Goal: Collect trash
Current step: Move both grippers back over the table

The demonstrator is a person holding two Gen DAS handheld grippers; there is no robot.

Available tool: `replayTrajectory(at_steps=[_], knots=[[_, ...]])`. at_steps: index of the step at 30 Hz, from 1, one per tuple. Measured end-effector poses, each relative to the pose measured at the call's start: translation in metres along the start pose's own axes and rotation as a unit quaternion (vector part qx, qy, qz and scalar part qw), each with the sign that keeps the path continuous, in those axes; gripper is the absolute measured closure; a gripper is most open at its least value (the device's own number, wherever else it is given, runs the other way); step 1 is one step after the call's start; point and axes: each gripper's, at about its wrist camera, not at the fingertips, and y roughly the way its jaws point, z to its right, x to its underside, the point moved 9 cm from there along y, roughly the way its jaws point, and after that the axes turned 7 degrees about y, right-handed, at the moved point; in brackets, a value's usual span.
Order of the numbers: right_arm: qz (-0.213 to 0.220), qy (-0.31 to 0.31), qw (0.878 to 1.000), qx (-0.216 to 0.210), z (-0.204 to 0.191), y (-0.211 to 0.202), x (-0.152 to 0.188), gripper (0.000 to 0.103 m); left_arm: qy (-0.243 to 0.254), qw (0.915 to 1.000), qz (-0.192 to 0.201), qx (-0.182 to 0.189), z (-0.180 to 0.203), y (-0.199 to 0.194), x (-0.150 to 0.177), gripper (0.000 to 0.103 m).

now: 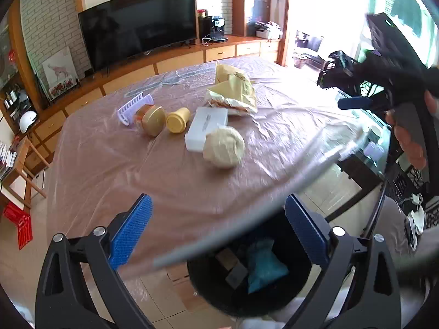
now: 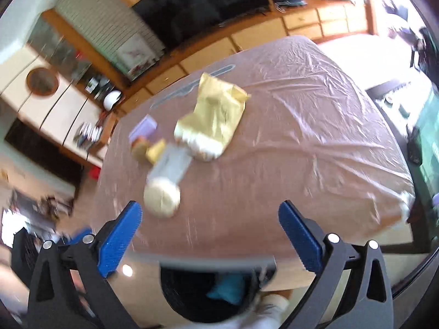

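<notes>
With both the left gripper (image 1: 218, 230) and right gripper (image 2: 210, 237) spread wide and empty above the bin (image 1: 208, 296), 1 should descend squarely over the crumpled paper ball (image 1: 223, 146).

Strong daylight floods in from the far right, blowing out the windows (image 1: 323, 27). Fisheye bending curves every edge. The right wrist view is smeared throughout; a grey streak (image 1: 247, 219) blurs the left.
</notes>
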Motion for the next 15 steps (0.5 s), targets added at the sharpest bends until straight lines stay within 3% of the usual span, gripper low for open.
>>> replayTrajectory(at_steps=[5,8,15], knots=[[-0.029,0.067,0.997,-0.008,-0.004,0.047,-0.049,0.005,0.003,0.9996,-0.018,-0.021,0.001,0.033,-0.018,0.005],[-0.046,0.109,0.993,-0.002,0.001,0.074,-0.065,0.005,0.008,0.9986,-0.032,-0.041,0.001,0.051,-0.021,0.005],[-0.056,0.146,0.987,0.036,0.001,0.122,-0.093,0.005,0.017,0.9949,-0.059,-0.08,0.005,0.08,-0.022,0.005]])
